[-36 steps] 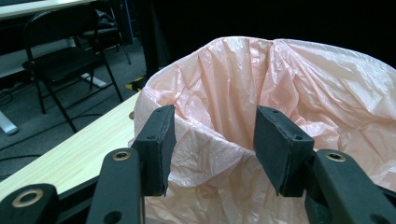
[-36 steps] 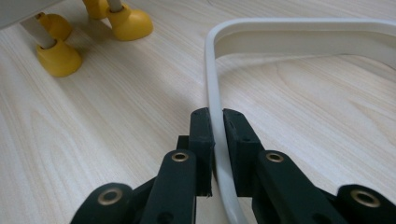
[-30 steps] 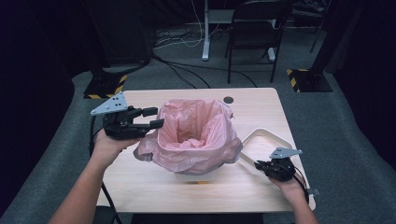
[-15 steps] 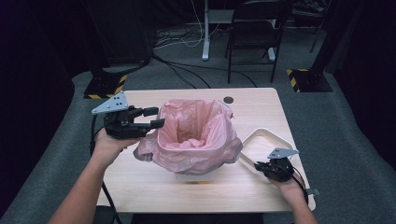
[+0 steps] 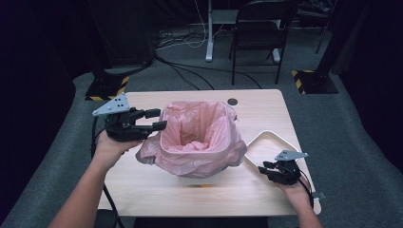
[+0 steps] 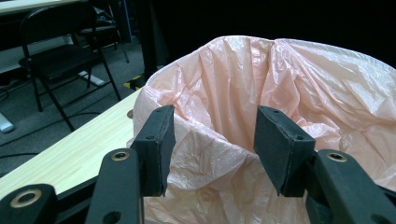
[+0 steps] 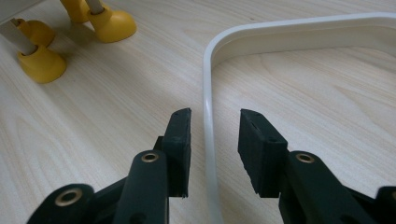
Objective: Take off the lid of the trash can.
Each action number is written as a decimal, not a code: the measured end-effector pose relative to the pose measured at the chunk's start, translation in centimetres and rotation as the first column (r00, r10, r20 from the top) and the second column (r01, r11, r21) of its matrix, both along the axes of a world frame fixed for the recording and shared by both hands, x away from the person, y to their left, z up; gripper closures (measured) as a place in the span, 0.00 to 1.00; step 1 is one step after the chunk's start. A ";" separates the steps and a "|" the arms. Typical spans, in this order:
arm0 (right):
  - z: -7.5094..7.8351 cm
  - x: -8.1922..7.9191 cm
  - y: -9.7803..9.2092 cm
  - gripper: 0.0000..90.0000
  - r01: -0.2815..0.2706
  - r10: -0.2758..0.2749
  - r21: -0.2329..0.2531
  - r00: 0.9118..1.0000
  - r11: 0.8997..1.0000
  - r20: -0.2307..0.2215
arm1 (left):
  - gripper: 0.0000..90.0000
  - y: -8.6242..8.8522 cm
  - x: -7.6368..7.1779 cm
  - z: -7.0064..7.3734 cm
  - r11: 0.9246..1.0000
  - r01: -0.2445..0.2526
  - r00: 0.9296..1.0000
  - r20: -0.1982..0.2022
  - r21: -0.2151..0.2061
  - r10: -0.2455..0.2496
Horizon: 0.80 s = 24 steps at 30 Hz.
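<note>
Both tools' jaws stood apart: left gripper [image 5: 151, 119] beside the crinkled pink plastic bin liner [image 5: 199, 135], right gripper [image 7: 212, 135] straddling the white plastic ring [image 7: 208, 107]; centring would help.

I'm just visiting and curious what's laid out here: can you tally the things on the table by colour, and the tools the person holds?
Pink: 1, the bag lining a bin.
White: 1, the ring-shaped frame lying flat.
Yellow: 2, the bin's feet.
Black: 2, the left gripper and the right gripper, both open.
Total: 6.
</note>
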State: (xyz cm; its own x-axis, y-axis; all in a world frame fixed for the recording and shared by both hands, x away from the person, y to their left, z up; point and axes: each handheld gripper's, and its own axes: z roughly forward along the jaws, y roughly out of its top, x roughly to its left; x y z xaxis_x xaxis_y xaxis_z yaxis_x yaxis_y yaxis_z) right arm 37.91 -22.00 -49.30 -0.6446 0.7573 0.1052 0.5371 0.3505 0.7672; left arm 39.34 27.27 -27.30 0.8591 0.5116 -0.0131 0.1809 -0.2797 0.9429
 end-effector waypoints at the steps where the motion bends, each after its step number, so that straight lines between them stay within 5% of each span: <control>1: 0.0 0.0 0.0 0.70 0.000 0.000 -0.001 1.000 1.000 0.001 | 0.53 0.0 0.0 0.0 1.000 -0.001 1.000 0.000 0.000 0.001; 24: 1.3 -0.9 0.8 0.62 -0.019 0.018 0.023 0.999 1.000 0.031 | 0.51 0.2 0.2 0.1 1.000 -0.016 1.000 0.000 -0.001 0.016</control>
